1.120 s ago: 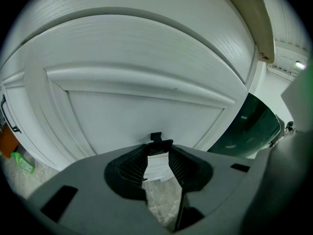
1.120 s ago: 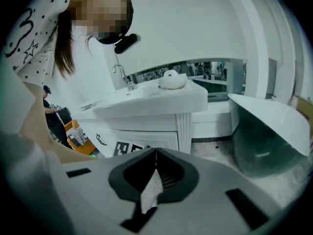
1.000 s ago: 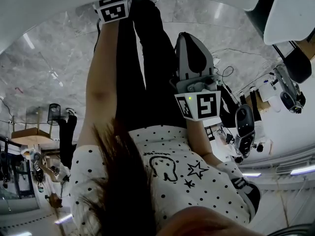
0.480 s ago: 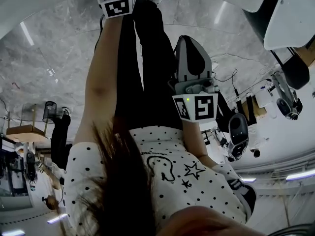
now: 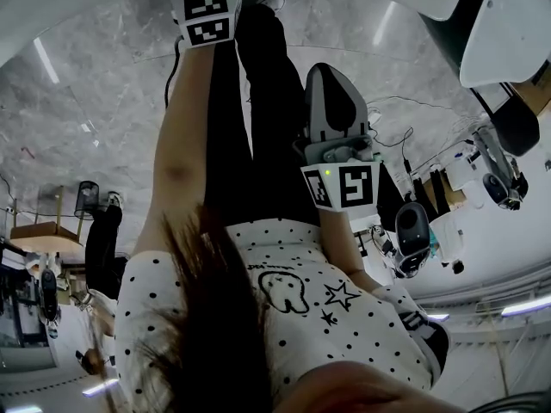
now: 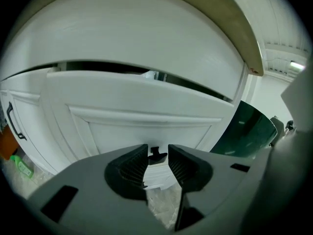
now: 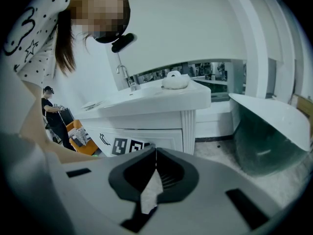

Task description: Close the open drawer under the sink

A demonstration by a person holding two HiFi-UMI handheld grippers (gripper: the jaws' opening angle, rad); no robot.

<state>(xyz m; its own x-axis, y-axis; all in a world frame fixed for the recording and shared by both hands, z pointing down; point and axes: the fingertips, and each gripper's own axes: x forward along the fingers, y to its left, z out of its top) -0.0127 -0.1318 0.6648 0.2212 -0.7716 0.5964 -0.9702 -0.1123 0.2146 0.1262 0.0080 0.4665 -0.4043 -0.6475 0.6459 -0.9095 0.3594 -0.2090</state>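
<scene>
Grey marble floor (image 5: pixel 77 119) fills the head view behind the bent-over person, whose spotted shirt (image 5: pixel 301 299) and dark trousers (image 5: pixel 258 101) run up the middle. Under a pale counter edge (image 6: pixel 244 38) stands the white sink cabinet (image 6: pixel 29 111), and its drawer (image 6: pixel 137 102) is open: the panelled front stands out from the cabinet, with a dark gap along the top of it. The left gripper (image 6: pixel 157 158) is up against the lower middle of that front, its jaws drawn in on the small black knob (image 6: pixel 157 153), which fills the narrow space between the ribbed pads (image 6: pixel 134 163). Left of the drawer a cabinet door carries a black handle (image 6: pixel 13 121), and low beside that door sit an orange thing (image 6: pixel 6 143) and a green bottle (image 6: pixel 19 164). Right of the drawer is a dark green glassy thing (image 6: pixel 244 131). The right gripper (image 7: pixel 155 153) is held well back from the drawer, its jaws clenched tip to tip with nothing in them. Its view looks across at the cabinet from the side, with a tap (image 7: pixel 126 77) and a rounded white thing (image 7: pixel 175 80) on the counter above the drawer, and the left gripper's marker cube (image 7: pixel 128 146) at the front. Further left of the cabinet another person in black (image 7: pixel 51 111) stands in the background.
</scene>
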